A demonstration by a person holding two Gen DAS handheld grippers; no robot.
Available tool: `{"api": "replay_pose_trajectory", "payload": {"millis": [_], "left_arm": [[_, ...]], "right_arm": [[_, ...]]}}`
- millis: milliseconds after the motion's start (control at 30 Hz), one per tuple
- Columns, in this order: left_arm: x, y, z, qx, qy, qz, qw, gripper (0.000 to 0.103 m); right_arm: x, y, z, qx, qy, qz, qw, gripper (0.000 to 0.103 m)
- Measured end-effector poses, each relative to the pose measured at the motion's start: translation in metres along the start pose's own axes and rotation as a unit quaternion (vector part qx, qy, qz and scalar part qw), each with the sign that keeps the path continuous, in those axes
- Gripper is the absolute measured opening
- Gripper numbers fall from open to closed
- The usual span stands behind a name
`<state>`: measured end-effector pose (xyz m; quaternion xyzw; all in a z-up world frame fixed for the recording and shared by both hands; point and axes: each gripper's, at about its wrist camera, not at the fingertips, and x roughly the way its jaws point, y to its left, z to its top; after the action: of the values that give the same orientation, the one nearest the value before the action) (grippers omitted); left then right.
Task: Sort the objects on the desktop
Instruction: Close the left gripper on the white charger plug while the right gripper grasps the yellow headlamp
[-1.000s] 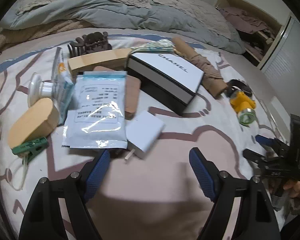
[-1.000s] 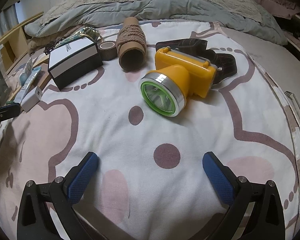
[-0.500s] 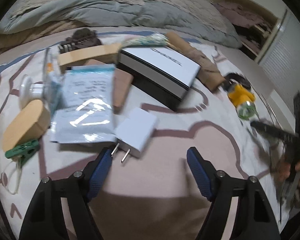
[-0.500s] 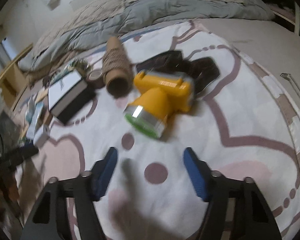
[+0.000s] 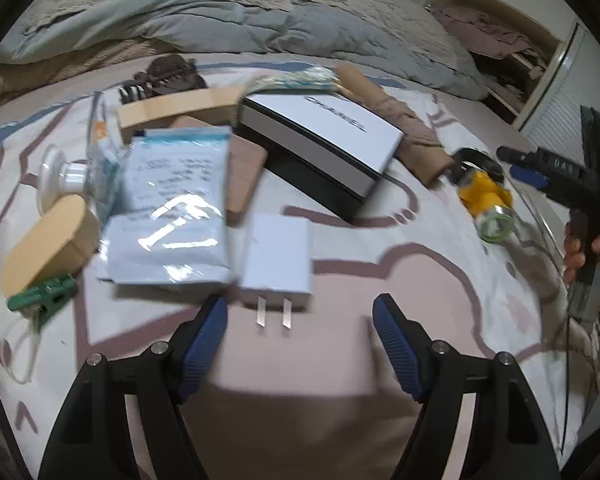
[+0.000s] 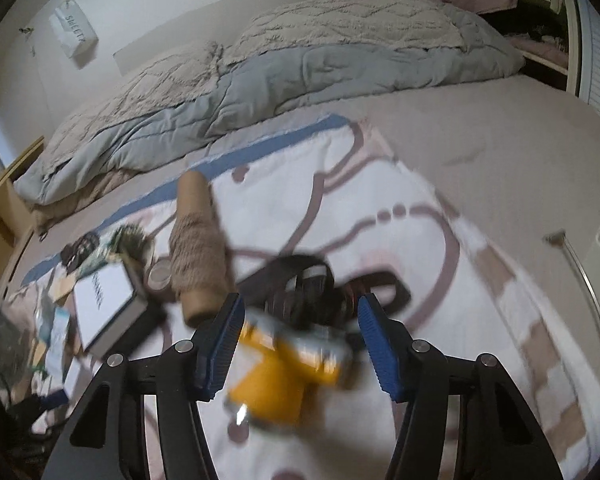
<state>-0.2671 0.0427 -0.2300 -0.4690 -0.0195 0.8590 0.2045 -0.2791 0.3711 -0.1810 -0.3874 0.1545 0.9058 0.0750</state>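
Blue-padded right gripper (image 6: 298,338) sits partway open over the blurry yellow plastic headlamp (image 6: 288,364); can't tell if the pads actually press it. Its black strap (image 6: 300,280) trails behind on the patterned bedsheet (image 6: 440,280), next to a brown cardboard tube (image 6: 198,248). Left gripper (image 5: 300,334) is open and empty, a white plug-in charger (image 5: 278,258) just ahead, black-and-white box (image 5: 320,144) further back.

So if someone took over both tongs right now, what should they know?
Left tongs: open, empty, just short of the white charger plug.
Right tongs: straddling the yellow headlamp; too blurred to tell whether they pinch it.
Black-and-white box and plastic pouch: lying among the clutter on the bedspread.
Done: nothing visibly sorted. Left: everything.
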Motion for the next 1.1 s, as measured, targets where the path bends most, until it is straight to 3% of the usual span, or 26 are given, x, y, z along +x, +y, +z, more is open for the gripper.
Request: {"api": "replay_pose_trajectory", "payload": {"millis": [233,400,467,567,733,867,1100], "left_arm": [[0.005,0.011,0.009,-0.009,-0.01,0.023,0.9997,0.076],[0.009,0.001,0.008,0.015,-0.006,0.025,0.9996,0.076],[0.01,-0.004,0.009,0.028,-0.007,0.025,0.9993,0.075],[0.014,-0.01,0.011,0.037,-0.007,0.034,0.9987,0.055],[0.019,-0.01,0.013,0.035,-0.006,0.041,0.9985,0.053],[0.018,-0.008,0.013,0.036,-0.006,0.049,0.9981,0.035],[0.012,-0.009,0.006,0.036,0.0,0.033,0.9988,0.036]], "right_arm": [[0.025,0.011,0.018,-0.017,-0.011,-0.008,1.0,0.06],[0.051,0.008,-0.002,-0.018,0.051,-0.011,0.998,0.06],[0.052,0.009,-0.01,-0.029,0.046,0.0,0.999,0.06],[0.045,0.018,-0.013,-0.06,0.041,-0.004,0.997,0.06],[0.036,0.017,-0.021,-0.069,0.028,0.006,0.997,0.061],[0.027,0.008,-0.027,-0.057,0.023,0.021,0.998,0.062],[0.009,0.0,-0.035,-0.04,0.013,0.044,0.998,0.062]]}}
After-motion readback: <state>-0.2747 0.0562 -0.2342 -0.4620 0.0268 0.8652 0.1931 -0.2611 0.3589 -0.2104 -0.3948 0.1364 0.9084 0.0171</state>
